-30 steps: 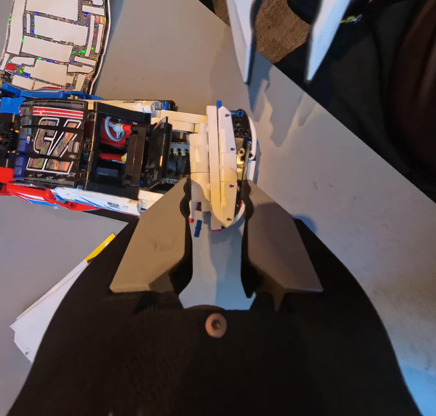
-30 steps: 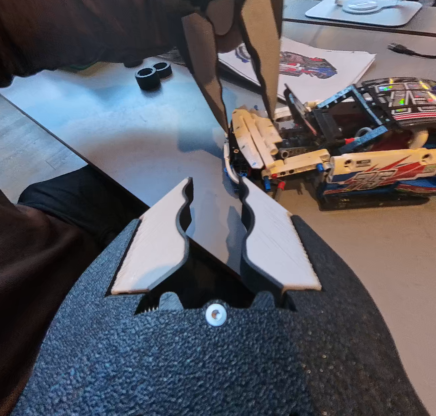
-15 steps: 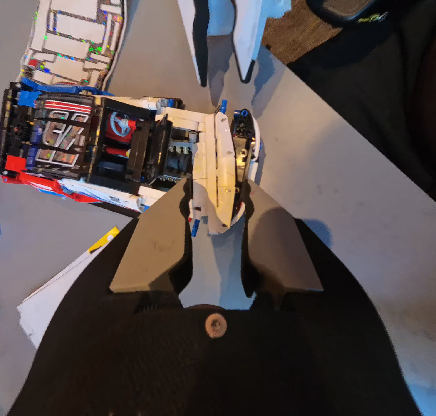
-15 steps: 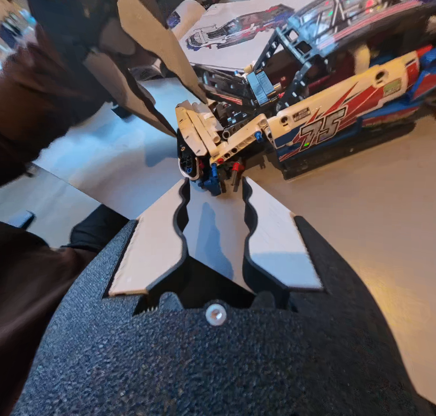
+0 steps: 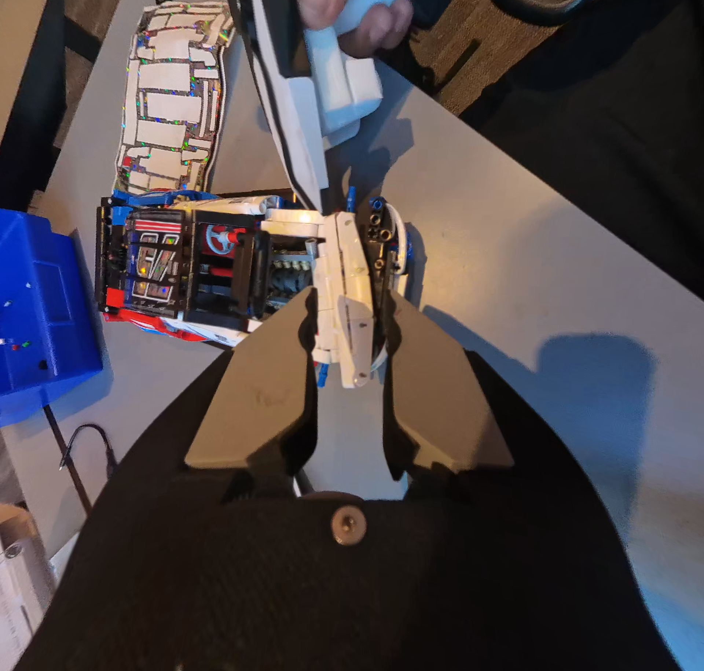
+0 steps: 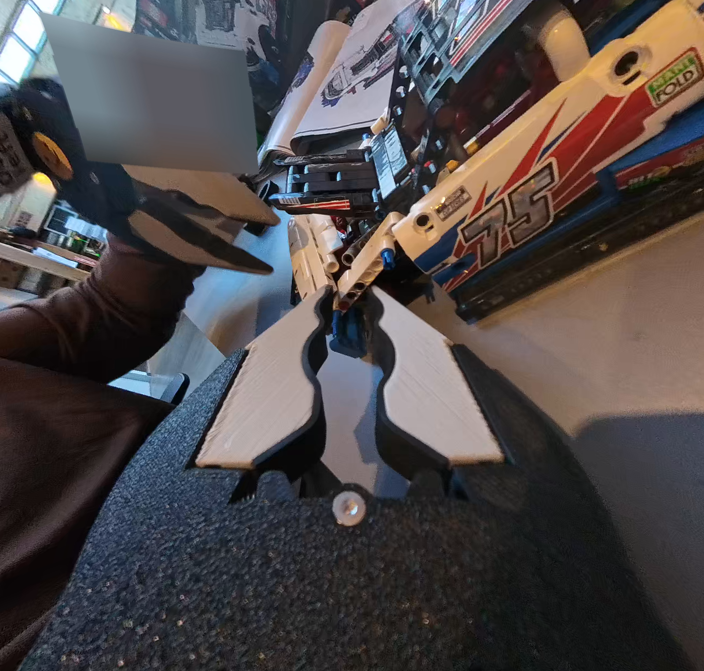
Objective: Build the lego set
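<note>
One partly built brick race car (image 5: 213,264), white, red, blue and black with a numbered side panel, lies on the pale grey table (image 5: 514,256), its white nose panels (image 5: 343,295) pointing toward the table's near edge. From the left wrist view, the left gripper (image 5: 348,312) with its dark grey fingers brackets those nose panels from one side; both fingers sit against the white pieces, pinching them. From the right wrist view, the right gripper (image 6: 348,302) with its white fingers comes in low at the car's front corner; a white perforated beam (image 6: 362,272) and a blue connector piece (image 6: 348,331) stand in the gap between the tips, but whether the fingers actually press on them cannot be told. That same gripper shows in the left wrist view as a white tool (image 5: 304,127) slanting down onto the far side of the nose, a hand (image 5: 343,1) gripping its handle. Just behind the car lies a holographic sticker sheet (image 5: 171,100), mostly peeled. A blue plastic bin (image 5: 42,310) stands beside the car's tail, with a black cable (image 5: 76,458) near it. A printed instruction sheet (image 6: 343,93) lies beyond the car.
</note>
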The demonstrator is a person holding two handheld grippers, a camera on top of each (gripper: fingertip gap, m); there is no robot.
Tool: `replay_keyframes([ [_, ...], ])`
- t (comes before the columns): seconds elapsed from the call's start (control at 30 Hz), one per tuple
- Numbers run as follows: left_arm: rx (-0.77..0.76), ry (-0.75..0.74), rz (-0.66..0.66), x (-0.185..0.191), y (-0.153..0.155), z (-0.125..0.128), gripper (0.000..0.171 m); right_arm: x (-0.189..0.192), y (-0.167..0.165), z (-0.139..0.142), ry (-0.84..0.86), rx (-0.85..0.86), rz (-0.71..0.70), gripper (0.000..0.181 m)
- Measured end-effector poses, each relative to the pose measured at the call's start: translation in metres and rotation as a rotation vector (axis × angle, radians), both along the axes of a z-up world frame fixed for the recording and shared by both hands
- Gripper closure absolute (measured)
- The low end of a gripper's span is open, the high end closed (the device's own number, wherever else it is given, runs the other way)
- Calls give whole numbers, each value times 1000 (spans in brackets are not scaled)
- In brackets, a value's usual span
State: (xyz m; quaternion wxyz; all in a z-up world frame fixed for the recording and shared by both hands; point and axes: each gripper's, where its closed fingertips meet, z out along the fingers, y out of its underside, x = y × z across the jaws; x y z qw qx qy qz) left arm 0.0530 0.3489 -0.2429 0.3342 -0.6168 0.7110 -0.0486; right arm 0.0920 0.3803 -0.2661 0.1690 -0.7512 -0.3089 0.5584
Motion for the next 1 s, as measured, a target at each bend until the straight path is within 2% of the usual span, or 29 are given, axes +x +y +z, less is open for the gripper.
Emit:
replay_keyframes([
  [0.1,-1,61,42,-1,-1,-21,130,0,0,1,34,-44,0,165],
  [0.17,-17,41,57,-1,0,-28,125,0,0,2,61,-86,-4,166],
  [0.23,-19,-7,33,3,-3,-23,137,0,0,2,81,-119,-8,168],
  [0.27,-20,-23,9,4,-7,-19,148,1,0,2,86,-128,-10,169],
  [0.3,-24,-32,-10,5,-10,-18,151,1,1,3,91,-132,-13,171],
  [0.5,63,4,-19,0,-7,-19,153,2,2,7,122,-169,-18,171],
  [0.63,148,63,-65,-2,-4,-14,164,2,2,9,164,-233,-23,172],
  [0.77,175,104,-100,-3,-1,-16,163,2,3,10,178,-251,-25,172],
  [1.0,270,74,-46,-3,-2,-15,164,-1,-2,10,166,-233,-11,171],
])
